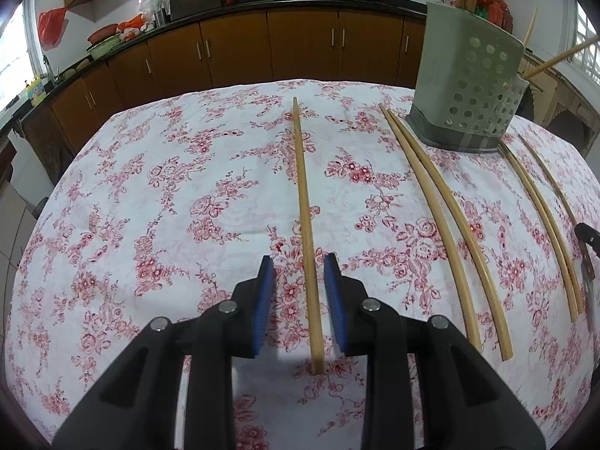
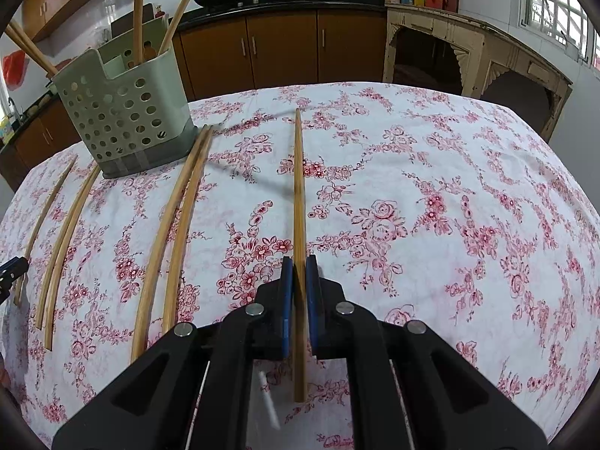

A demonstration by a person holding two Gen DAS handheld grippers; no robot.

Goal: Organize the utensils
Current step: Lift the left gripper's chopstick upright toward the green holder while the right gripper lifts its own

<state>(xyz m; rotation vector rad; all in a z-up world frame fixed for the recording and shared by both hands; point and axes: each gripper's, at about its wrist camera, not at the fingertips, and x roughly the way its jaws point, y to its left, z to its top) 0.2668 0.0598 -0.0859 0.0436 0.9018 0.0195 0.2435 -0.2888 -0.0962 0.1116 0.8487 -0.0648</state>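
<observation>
Several wooden chopsticks lie lengthwise on a floral tablecloth. In the left wrist view my left gripper is open, its blue pads either side of one chopstick without touching it. In the right wrist view my right gripper is shut on another chopstick, which runs forward between the pads. A grey-green perforated utensil holder stands at the back with several chopsticks upright in it; it also shows in the right wrist view.
Two pairs of chopsticks lie right of my left gripper; in the right wrist view they lie to the left. Brown kitchen cabinets and a counter with woks stand behind the table.
</observation>
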